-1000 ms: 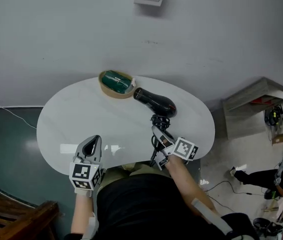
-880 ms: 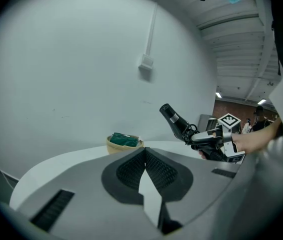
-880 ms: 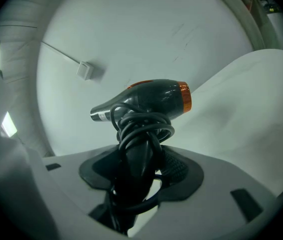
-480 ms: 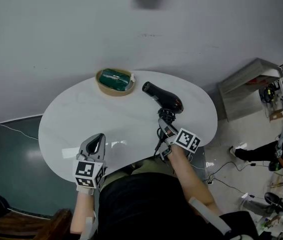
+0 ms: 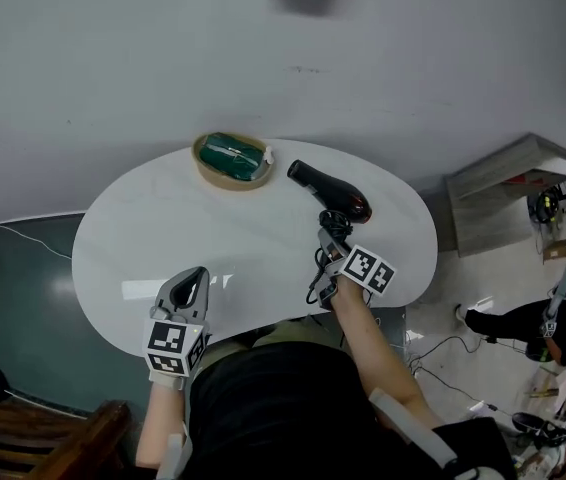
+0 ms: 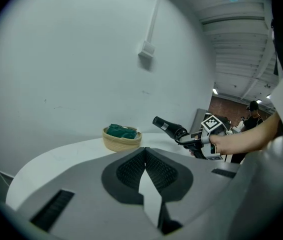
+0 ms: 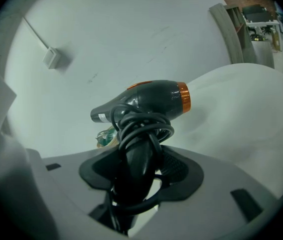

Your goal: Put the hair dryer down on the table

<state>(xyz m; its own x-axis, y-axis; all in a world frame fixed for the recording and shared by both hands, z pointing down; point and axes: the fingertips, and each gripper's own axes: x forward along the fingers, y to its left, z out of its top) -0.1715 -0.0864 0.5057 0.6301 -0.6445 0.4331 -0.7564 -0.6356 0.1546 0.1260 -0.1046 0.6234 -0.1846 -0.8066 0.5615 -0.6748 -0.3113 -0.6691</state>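
The hair dryer (image 5: 330,190) is held over the far right part of the white oval table (image 5: 163,228) by the right gripper (image 5: 331,258). In the right gripper view, the black handle is seen standing between the two jaws, and the pads are closed on it from both sides, so the jaws are kept fairly wide by the handle's thickness. The black cord (image 7: 141,129) is coiled in loops around the handle, just above the pads, and one loop hangs below them across the gap. The barrel of the dryer lies crosswise above the jaws. Its nozzle is turned towards the woven basket (image 5: 208,173) and its orange-ringed rear end is turned away from it.

In the left gripper view the dryer (image 6: 170,128) appears raised a little off the table top, though contact cannot be ruled out from the head view. The nozzle is seen near the basket but apart from it. A green packet (image 5: 231,153) is held in the basket, which stands at the table's far edge.

The left gripper (image 5: 185,286) is held over the near left edge of the table, well apart from the dryer. Its jaws are brought together at the tips, and nothing is gripped between them.
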